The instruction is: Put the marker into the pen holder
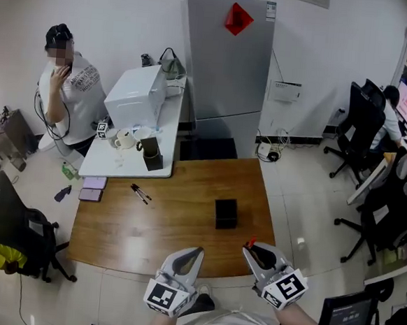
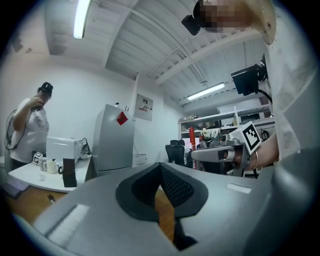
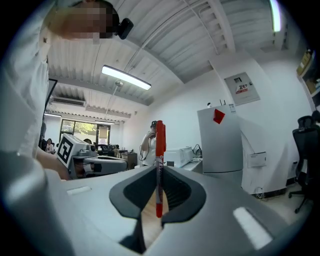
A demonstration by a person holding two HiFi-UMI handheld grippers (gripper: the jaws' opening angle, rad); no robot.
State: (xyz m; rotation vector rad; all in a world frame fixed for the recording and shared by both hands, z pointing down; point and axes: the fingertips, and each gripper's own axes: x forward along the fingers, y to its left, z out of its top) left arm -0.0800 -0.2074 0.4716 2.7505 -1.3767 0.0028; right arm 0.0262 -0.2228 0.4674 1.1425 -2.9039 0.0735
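The red marker point(image 3: 159, 165) is judged light, stiff and not fragile; its smooth plastic barrel is probably a bit slippery, so a firm pinch is needed. It is clamped between the pads of the right gripper point(image 3: 159, 175), which are closed on the lower part of the barrel. A hold nearer mid-barrel is judged safer against swivel, but the short free end below the pads is handy for entering the holder.

In the right gripper view the long axis is seen upright, crossing the jaw line. Most of the length stands above the pads and a short end hangs below. Which end carries the cap cannot be told. In the head view only a red end is seen, poking up at the gripper's tip.

The pen holder point(image 1: 226, 213), a black, square, open-topped box, is set on the wooden worktop point(image 1: 170, 233). It is ahead of the right gripper and a little to its left, clearly apart. The marker is therefore not yet over the opening, and a tip-down turn is judged necessary.

The left gripper point(image 1: 195, 252) is held just to the left of the right one. Its jaws are together and nothing is between them.

Two loose pens point(image 1: 141, 193) are left lying on the worktop, well ahead and to the left of both grippers. A grey fridge point(image 1: 229, 62) is seen beyond the worktop's far edge.
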